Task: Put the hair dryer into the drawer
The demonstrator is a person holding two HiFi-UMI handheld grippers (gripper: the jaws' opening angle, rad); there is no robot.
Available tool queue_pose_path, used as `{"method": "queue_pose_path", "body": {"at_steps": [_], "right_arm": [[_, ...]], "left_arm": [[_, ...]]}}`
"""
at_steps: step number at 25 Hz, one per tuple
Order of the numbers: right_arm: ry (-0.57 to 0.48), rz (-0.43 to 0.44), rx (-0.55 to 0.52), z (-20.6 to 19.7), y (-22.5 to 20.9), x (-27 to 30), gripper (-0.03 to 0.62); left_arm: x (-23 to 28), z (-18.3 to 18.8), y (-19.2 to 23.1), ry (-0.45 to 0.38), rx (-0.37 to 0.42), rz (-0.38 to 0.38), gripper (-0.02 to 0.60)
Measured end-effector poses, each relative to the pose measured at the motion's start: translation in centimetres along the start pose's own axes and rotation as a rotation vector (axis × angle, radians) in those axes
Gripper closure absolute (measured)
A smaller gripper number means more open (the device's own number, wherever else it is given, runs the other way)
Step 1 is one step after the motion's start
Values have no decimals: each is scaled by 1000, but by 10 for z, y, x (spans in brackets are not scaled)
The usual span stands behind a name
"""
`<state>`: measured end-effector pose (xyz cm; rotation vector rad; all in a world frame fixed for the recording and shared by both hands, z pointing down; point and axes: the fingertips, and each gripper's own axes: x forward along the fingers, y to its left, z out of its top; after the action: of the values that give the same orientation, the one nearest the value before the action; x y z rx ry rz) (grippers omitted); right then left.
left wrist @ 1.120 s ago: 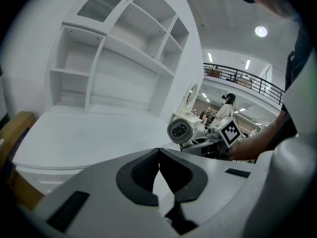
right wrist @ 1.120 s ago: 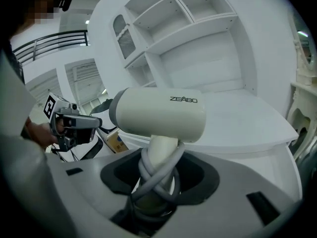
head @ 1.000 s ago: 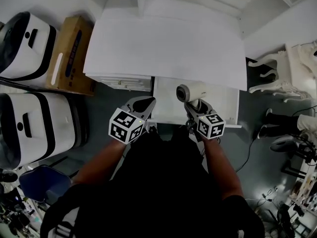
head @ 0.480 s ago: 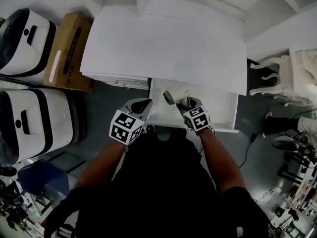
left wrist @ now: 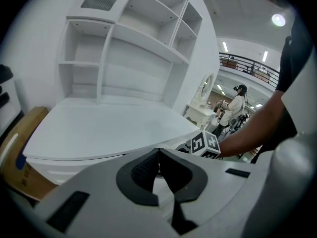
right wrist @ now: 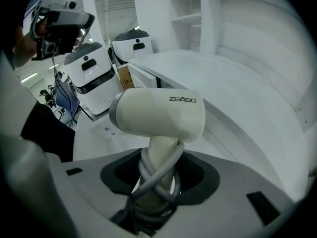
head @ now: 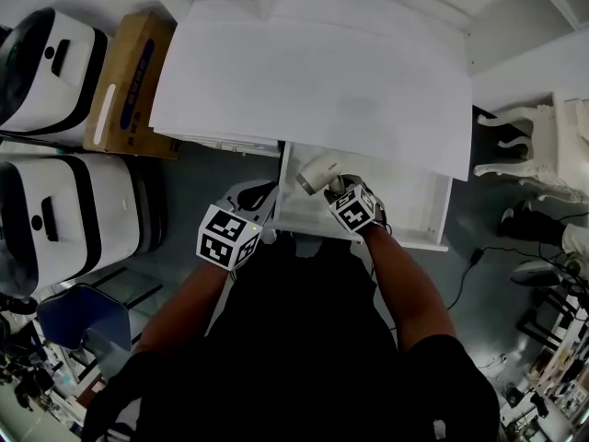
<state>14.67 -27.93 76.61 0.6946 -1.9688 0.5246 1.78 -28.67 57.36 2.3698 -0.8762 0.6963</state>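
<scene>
Cream hair dryer (right wrist: 158,115) clamped by its cord-wrapped handle in right tool (right wrist: 156,185), above the open drawer (head: 419,212) under the desk (head: 322,81); left tool (left wrist: 157,157) closed, empty; placing step — next: lower, then release.

Below me the white desk (head: 313,81), its drawer (head: 414,201) open, stands on the grey floor (head: 198,191) beside a cardboard box (head: 124,81).
</scene>
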Motion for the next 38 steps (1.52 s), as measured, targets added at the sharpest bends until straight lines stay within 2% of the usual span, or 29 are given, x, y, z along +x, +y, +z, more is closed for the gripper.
{"method": "queue_pose_path", "body": {"at_steps": [11, 20, 38], "right_arm": [[122, -39, 43, -9, -20, 51, 385], [137, -64, 64, -9, -27, 64, 384], [164, -15, 82, -21, -22, 79, 384]], "left_arm": [[5, -5, 12, 21, -36, 12, 572], [5, -2, 29, 34, -32, 27, 572], [8, -3, 35, 46, -65, 28, 572]]}}
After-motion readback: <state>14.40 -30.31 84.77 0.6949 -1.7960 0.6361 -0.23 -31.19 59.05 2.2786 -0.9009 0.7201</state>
